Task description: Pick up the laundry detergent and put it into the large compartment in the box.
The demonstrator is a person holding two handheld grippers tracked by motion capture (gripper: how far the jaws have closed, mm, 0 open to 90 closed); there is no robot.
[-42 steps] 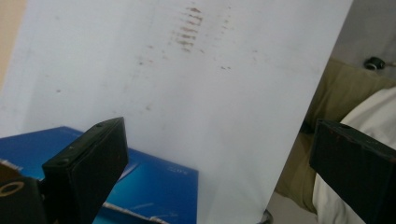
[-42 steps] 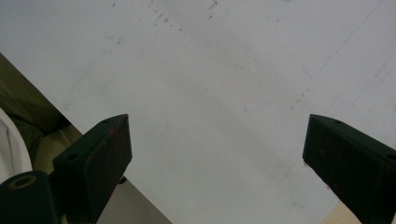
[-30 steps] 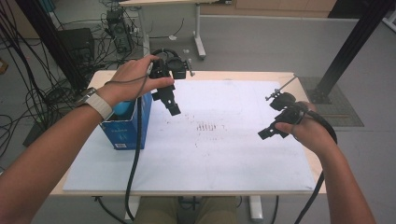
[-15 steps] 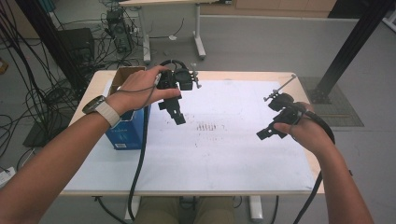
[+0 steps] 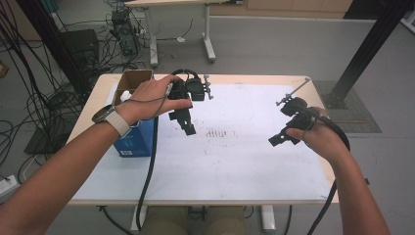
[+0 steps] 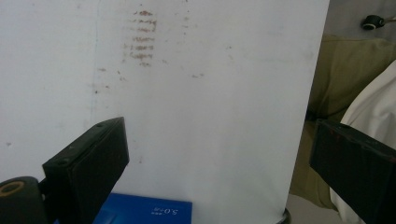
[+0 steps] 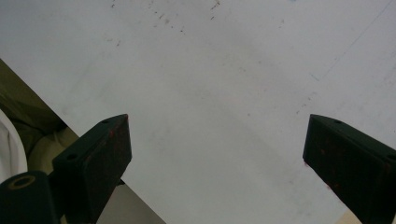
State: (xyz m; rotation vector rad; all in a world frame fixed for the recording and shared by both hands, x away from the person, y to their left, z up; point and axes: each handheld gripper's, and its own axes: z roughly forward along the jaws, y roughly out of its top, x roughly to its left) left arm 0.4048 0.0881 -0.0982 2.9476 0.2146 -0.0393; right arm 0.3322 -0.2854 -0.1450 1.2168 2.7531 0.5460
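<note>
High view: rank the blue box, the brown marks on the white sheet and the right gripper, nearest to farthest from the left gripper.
From the left gripper, held above the sheet's far left:
1. Brown marks: just to its right, mid-sheet.
2. Blue box: to its left, at the table's left edge, open top partly under the left hand.
3. Right gripper: far across, over the sheet's right side.

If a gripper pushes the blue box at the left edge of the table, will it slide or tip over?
The blue box stands upright and looks taller than wide, so a high push would probably tip it; a low push might slide it over the white sheet. Its open cardboard top suggests thin walls that may flex. Its weight cannot be judged.
</note>
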